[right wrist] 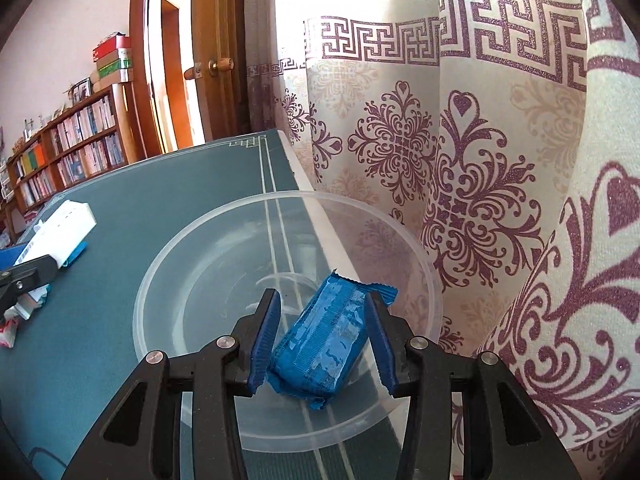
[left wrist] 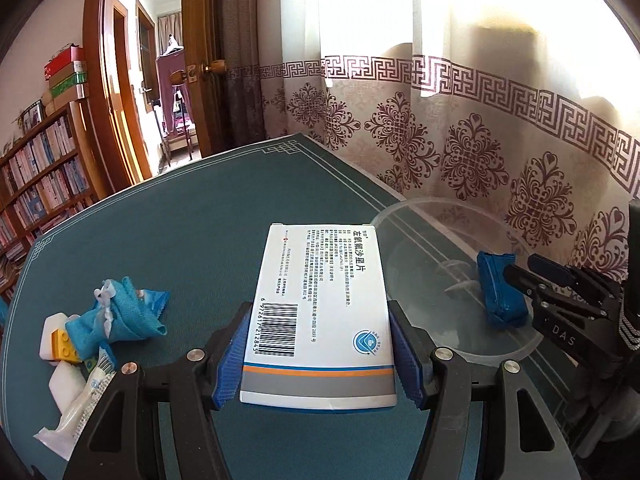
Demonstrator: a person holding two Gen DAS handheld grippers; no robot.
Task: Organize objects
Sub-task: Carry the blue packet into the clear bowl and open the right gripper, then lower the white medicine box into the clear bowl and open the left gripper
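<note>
Left gripper (left wrist: 318,354) clamps flat white medicine box (left wrist: 320,312); only right view shows right gripper (right wrist: 326,344) released around crinkly blue packet (right wrist: 326,340) in clear plastic bowl (right wrist: 192,240).

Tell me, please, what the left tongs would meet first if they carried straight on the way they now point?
Probably the green table mat: the left tongs, shut on the white medicine box, point down over it. The clear plastic bowl lies just right of that line, though depth is hard to judge.
</note>
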